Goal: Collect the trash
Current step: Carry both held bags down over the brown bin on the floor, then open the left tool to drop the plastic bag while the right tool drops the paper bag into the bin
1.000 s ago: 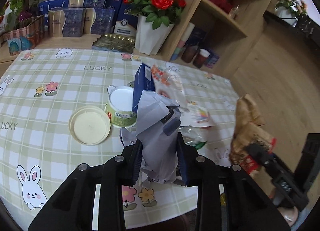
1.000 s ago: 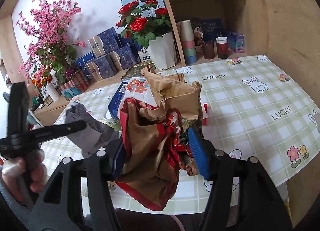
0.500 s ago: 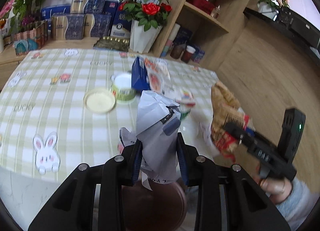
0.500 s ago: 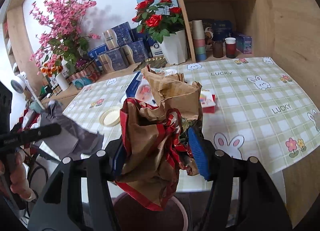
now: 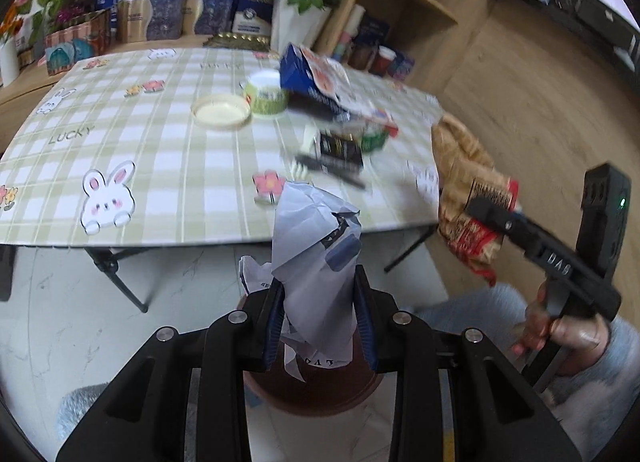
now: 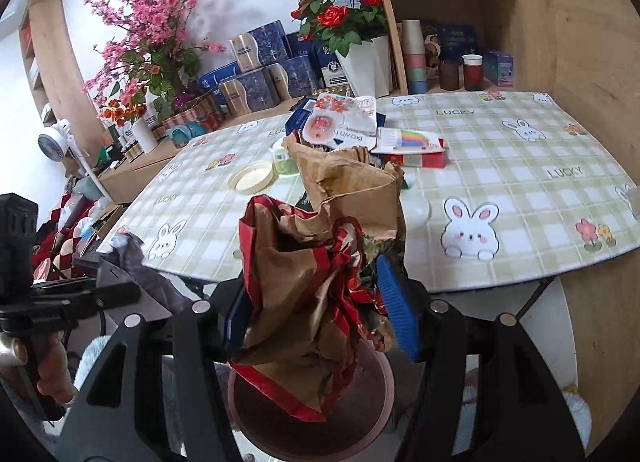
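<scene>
My left gripper (image 5: pixel 320 318) is shut on a crumpled grey-white plastic mailer bag (image 5: pixel 316 262), held just above a brown round bin (image 5: pixel 320 394) on the floor. My right gripper (image 6: pixel 320 318) is shut on a crumpled brown paper bag with red trim (image 6: pixel 320 262), over the same brown bin (image 6: pixel 312 414). In the left wrist view the right gripper (image 5: pixel 492 214) with its paper bag (image 5: pixel 464 178) shows at the right, held by a hand. On the table lie a blue snack packet (image 5: pixel 308 74), a green tub (image 5: pixel 266 96), its lid (image 5: pixel 221 112) and black wrappers (image 5: pixel 340 150).
The checked table (image 6: pixel 520 166) stands ahead on folding legs (image 5: pixel 116 278). A red box with a rainbow card (image 6: pixel 412 146) lies on it. Flower pots, tins and cups line the shelf behind. A pale marble floor (image 5: pixel 60 342) surrounds the bin.
Both grippers have drawn back from over the table and sunk toward the floor, each keeping its bag. The brown bin now shows under both. The black wrappers on the table are uncovered.
</scene>
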`<action>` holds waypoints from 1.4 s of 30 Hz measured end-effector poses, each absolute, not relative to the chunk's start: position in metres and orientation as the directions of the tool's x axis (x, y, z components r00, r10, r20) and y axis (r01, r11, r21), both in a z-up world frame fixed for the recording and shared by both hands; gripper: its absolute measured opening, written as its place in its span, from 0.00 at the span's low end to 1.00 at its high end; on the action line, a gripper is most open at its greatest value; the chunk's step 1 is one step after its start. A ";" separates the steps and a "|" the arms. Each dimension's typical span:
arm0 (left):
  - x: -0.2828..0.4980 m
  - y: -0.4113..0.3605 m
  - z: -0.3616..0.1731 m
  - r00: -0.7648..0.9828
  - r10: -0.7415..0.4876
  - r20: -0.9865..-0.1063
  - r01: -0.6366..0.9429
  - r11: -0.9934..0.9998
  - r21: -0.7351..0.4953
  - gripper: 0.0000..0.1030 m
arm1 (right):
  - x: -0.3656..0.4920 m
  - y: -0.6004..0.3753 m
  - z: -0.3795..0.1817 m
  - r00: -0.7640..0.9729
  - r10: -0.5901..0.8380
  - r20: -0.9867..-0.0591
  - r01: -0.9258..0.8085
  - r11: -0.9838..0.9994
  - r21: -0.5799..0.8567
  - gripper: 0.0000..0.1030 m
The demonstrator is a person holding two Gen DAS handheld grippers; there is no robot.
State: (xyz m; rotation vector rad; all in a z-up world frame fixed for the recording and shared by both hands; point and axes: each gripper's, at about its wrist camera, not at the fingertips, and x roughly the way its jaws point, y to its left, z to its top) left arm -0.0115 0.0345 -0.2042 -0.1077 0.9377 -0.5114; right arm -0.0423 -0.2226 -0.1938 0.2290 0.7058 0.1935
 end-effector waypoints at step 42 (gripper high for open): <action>-0.011 0.049 -0.262 0.654 -0.291 -0.698 0.230 0.956 -0.184 0.94 | -0.058 -0.209 -0.278 0.582 0.284 -0.762 -0.043 0.946 0.320 0.62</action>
